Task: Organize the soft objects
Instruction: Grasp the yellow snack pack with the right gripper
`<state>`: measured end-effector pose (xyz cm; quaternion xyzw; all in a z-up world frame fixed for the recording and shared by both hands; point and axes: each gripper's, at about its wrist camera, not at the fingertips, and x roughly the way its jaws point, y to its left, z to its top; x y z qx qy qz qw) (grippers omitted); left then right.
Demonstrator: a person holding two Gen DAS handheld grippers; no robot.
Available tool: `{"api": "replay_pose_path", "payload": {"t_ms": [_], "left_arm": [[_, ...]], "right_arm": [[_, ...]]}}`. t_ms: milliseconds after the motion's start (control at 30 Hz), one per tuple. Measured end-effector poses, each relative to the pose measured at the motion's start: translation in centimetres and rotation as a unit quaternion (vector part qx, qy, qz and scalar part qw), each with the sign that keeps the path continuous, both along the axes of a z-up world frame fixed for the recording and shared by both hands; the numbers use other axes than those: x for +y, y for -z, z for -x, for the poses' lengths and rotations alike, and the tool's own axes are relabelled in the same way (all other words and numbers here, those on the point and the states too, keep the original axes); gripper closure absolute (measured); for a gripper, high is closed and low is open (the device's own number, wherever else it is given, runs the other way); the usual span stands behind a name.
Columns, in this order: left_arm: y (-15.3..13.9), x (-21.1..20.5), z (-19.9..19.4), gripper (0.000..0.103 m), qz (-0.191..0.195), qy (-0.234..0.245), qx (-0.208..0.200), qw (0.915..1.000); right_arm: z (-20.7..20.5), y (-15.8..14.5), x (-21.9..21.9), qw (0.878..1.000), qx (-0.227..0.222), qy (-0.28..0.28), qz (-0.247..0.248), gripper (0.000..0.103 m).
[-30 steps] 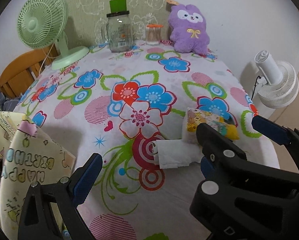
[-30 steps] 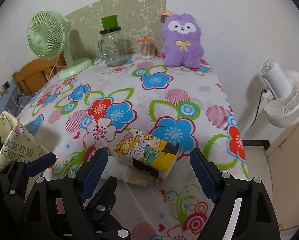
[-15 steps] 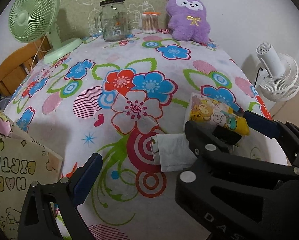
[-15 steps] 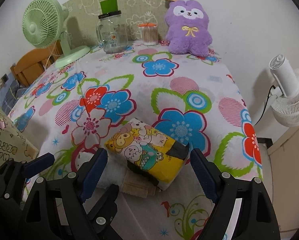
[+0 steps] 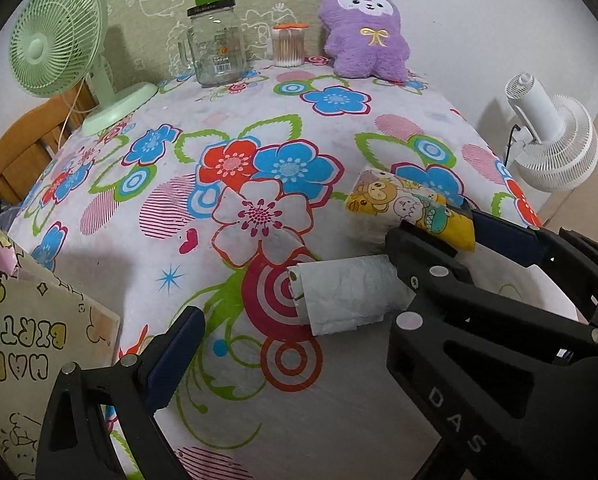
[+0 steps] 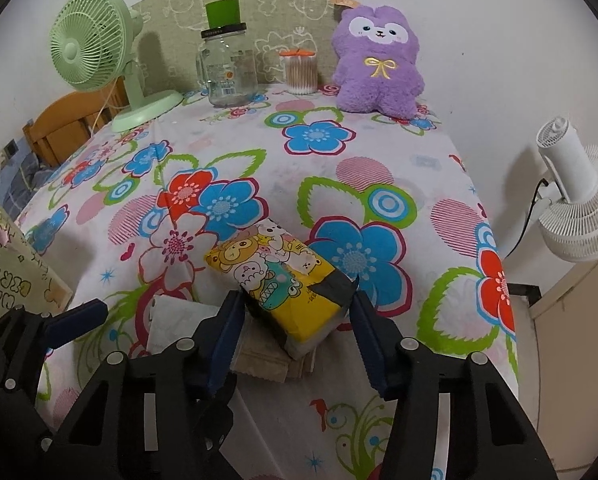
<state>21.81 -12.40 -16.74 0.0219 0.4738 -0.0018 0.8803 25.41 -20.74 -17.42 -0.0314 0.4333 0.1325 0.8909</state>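
Yellow cartoon-print tissue pack (image 6: 283,280) lies near the front right part of the floral tablecloth (image 6: 339,184), its near end resting on a folded beige cloth (image 6: 267,364). Right gripper (image 6: 295,320) straddles that near end, jaws closing, blue pads at both sides of the pack; contact on the right side cannot be confirmed. Just left of the pack lies a white paper roll (image 5: 343,296). Left gripper (image 5: 299,344), fingers spread wide, hovers over the roll, nothing pinched. At the left edge, a birthday gift bag (image 5: 27,344). At the back stand a purple plush (image 6: 379,60), cotton swab jar (image 6: 301,72), glass mug jar (image 6: 229,68), green fan (image 6: 95,44).
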Motion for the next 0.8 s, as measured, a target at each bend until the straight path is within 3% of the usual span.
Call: {"api": "replay_pose_path", "payload": {"t_ms": [400,800], "left_arm": [[-0.9,-1.6,0.5,0.003,0.000,0.023,-0.012,0.9997],[0.4,-3.7,0.0,0.004,-0.008,0.038,-0.005,0.9992]], "right_arm": [[2.0,-1.7,-2.2,0.999,-0.031,0.037,-0.004,0.051],[3.0,-0.8,-5.5,0.996,-0.015,0.089,-0.023,0.051]]}}
